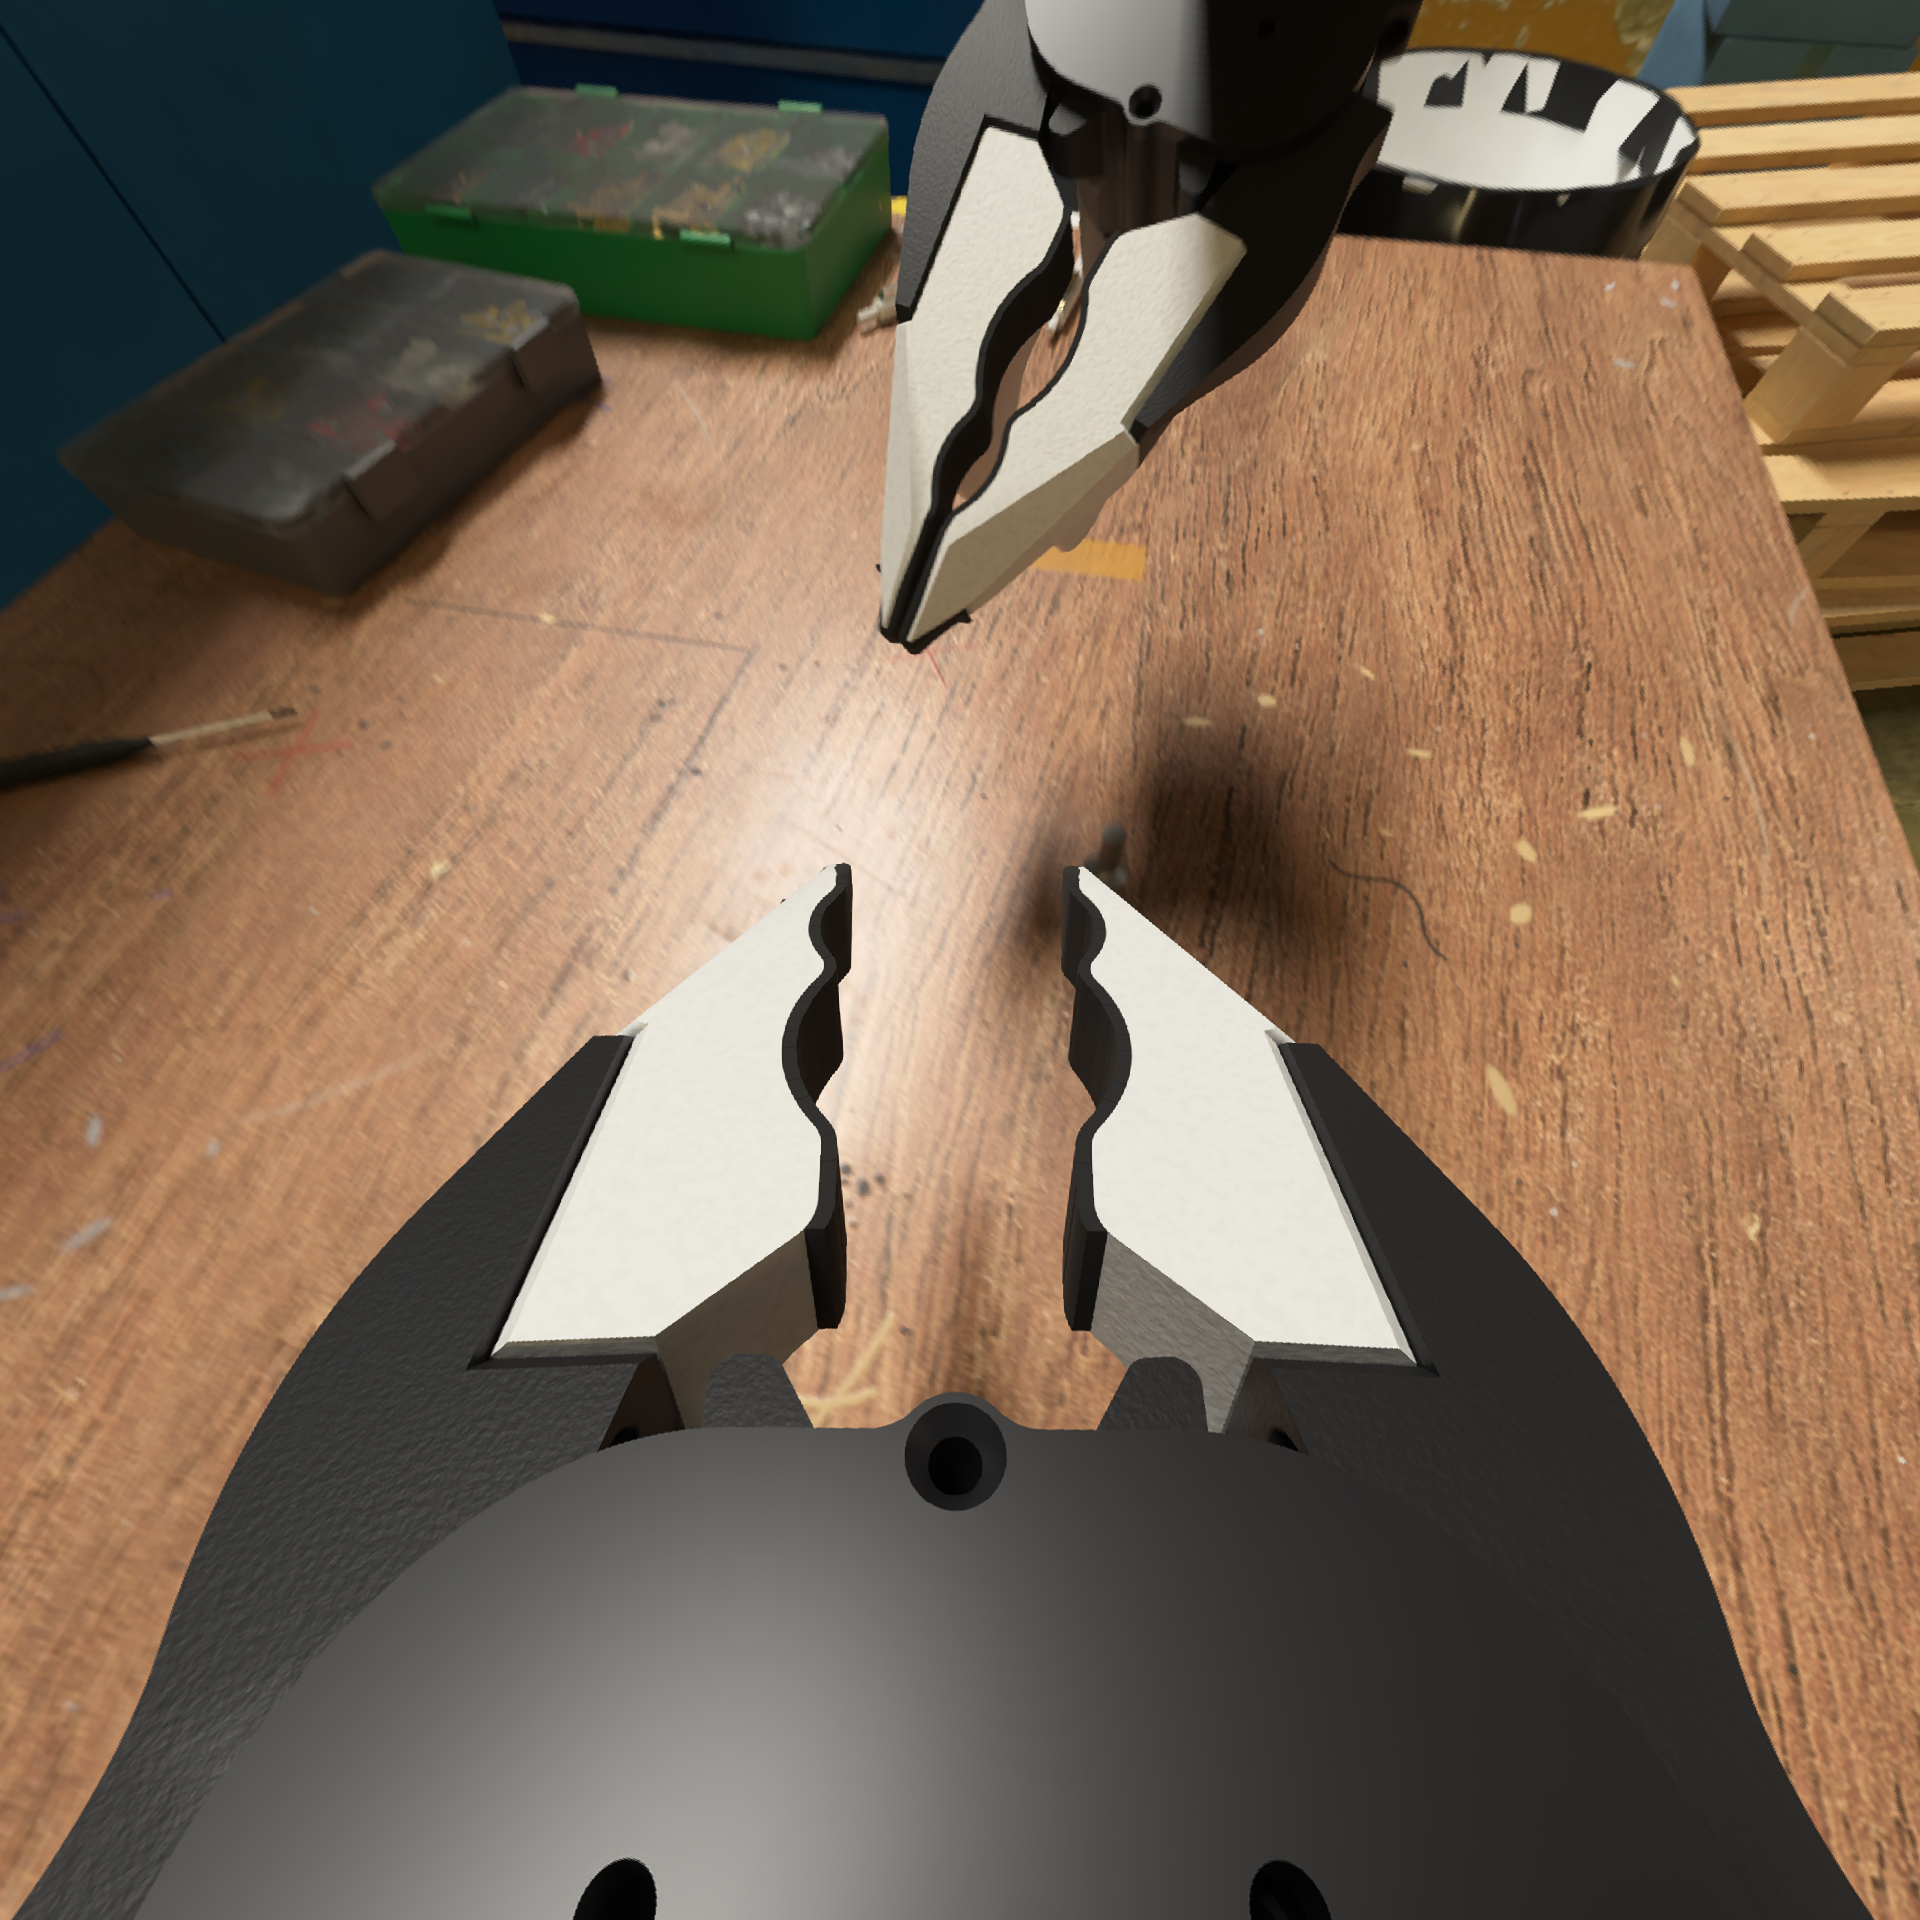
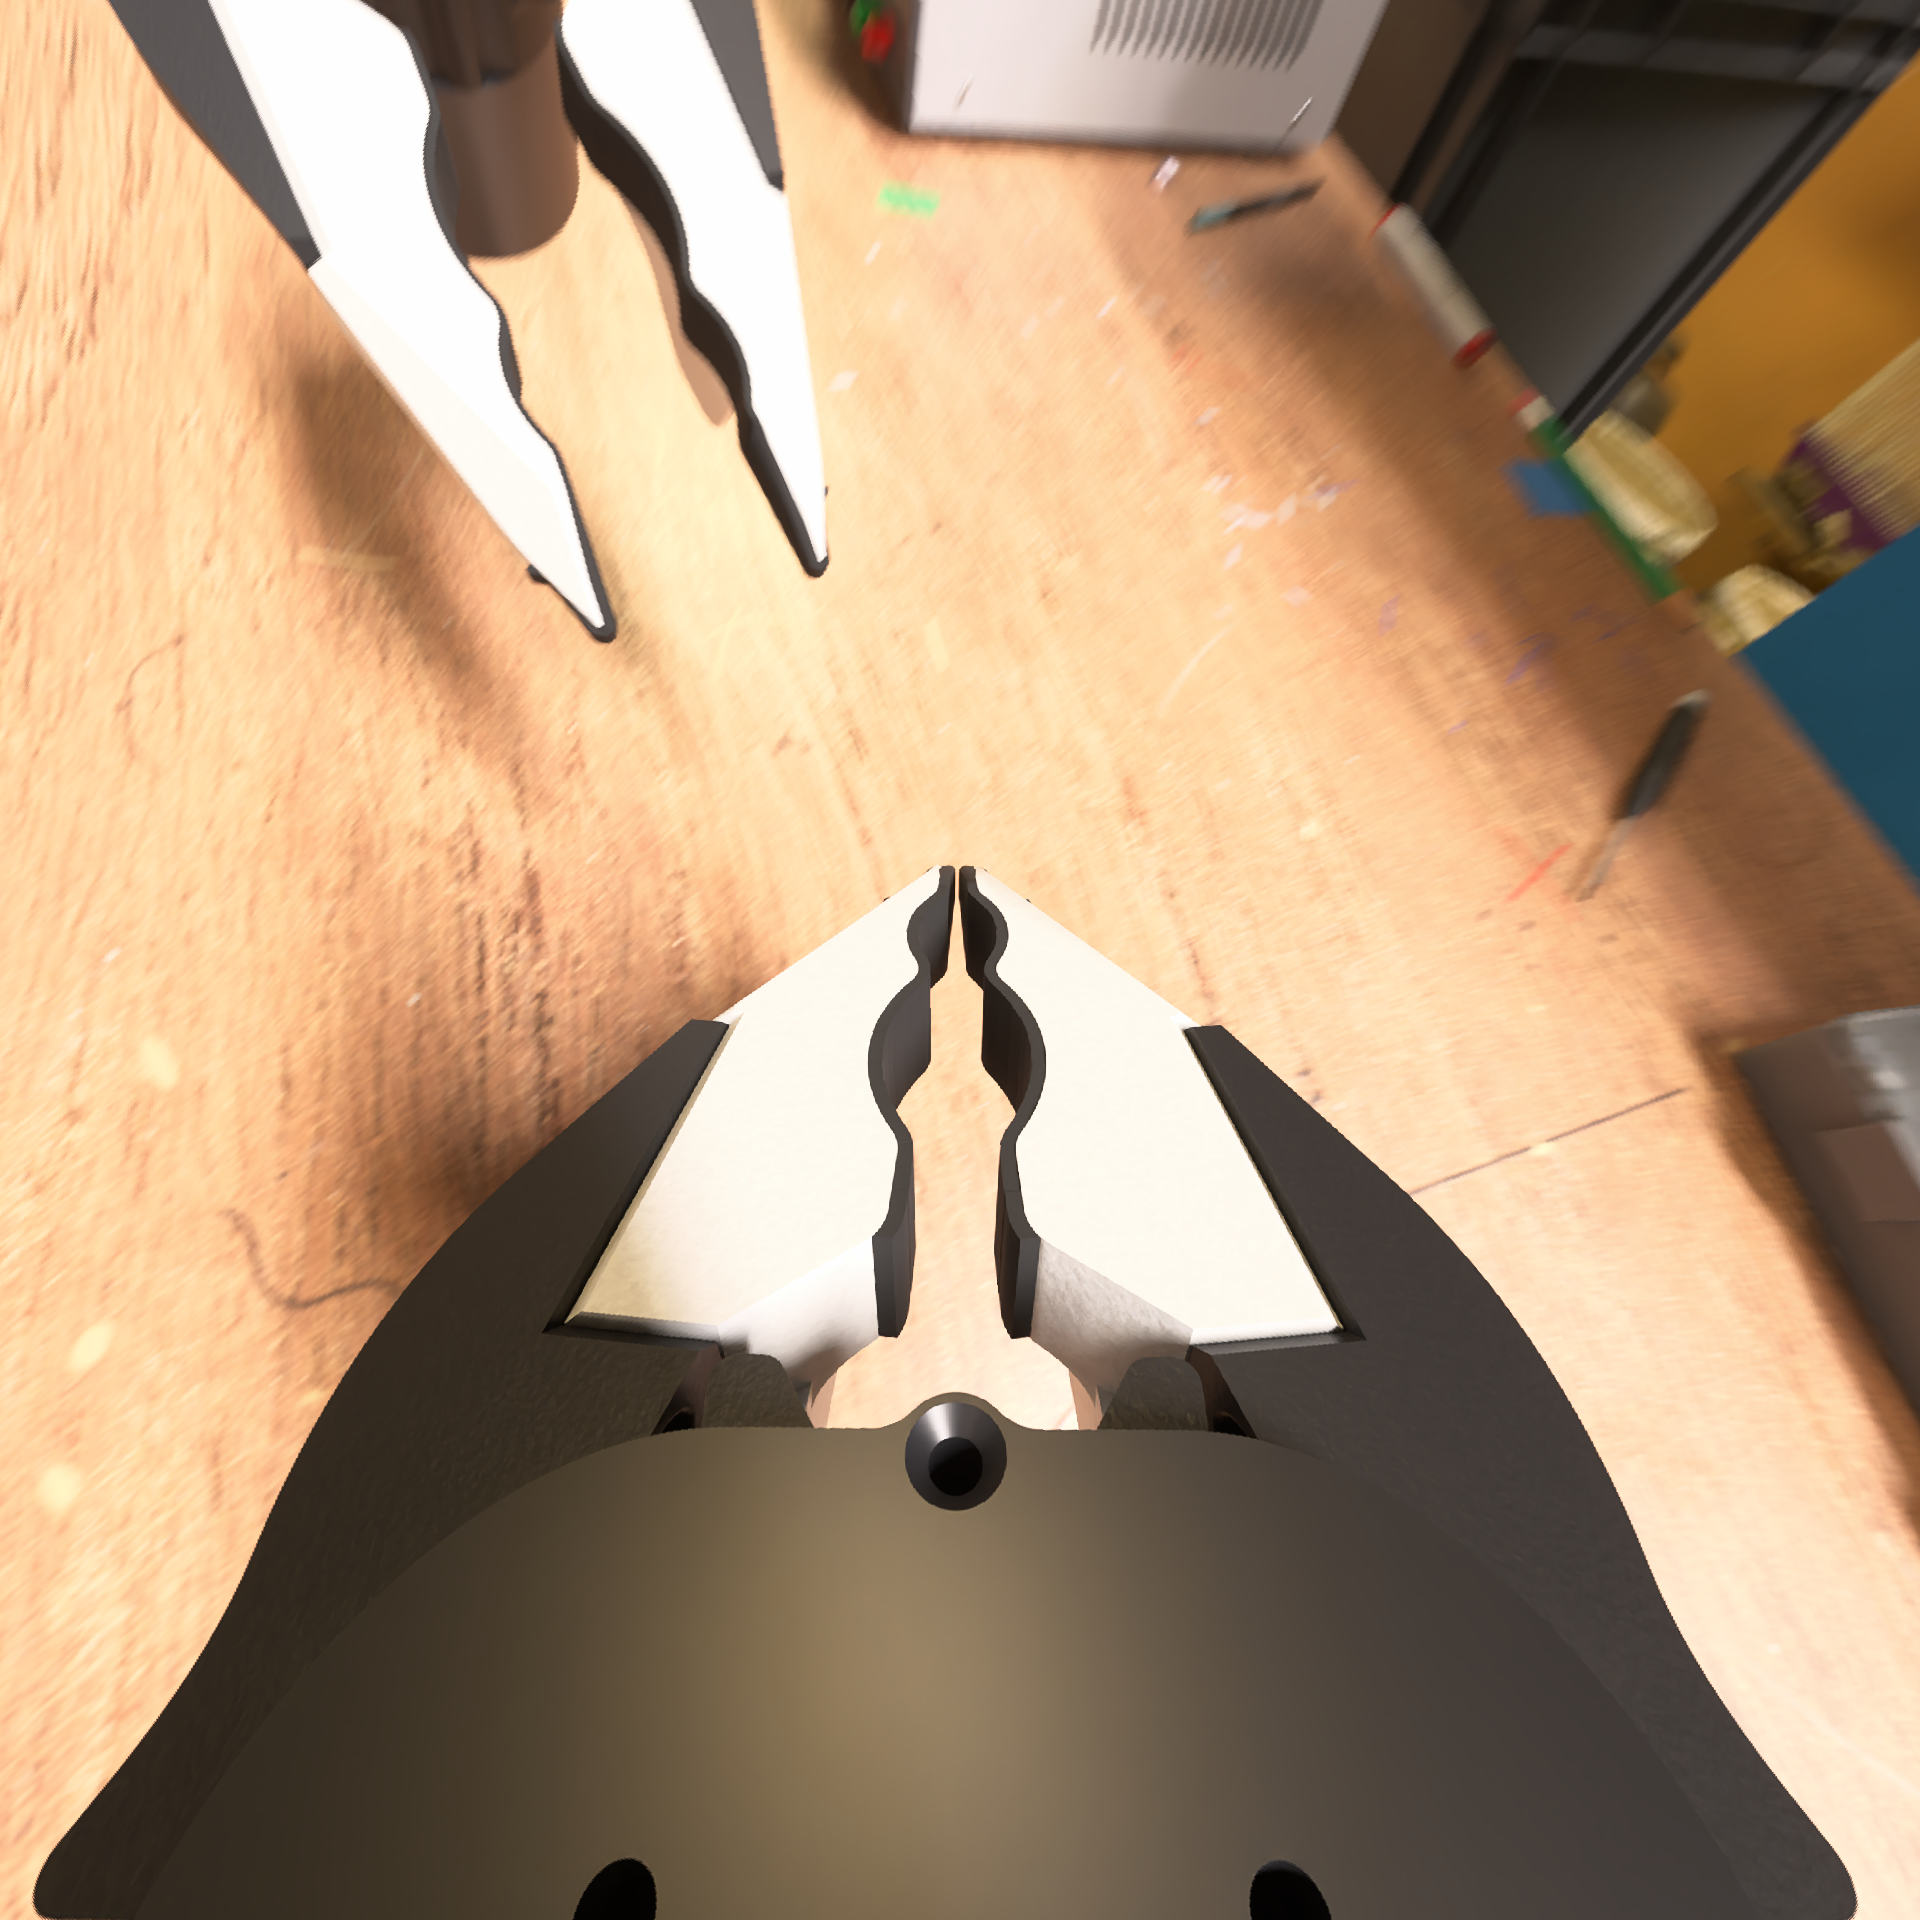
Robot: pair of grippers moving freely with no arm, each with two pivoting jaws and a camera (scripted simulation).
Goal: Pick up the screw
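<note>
screw (image 1: 1115,854) upright, just beyond right fingertip of left gripper (image 1: 956,883), outside gap | left nearer, fingers spread, empty | right gripper (image 2: 956,878) clenched, empty

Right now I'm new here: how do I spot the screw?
On the wooden table, look just past the open left gripper. The screw sits beside its right fingertip, in a dark shadow: small and dark grey, unlike the flat pale flecks nearby.
</note>
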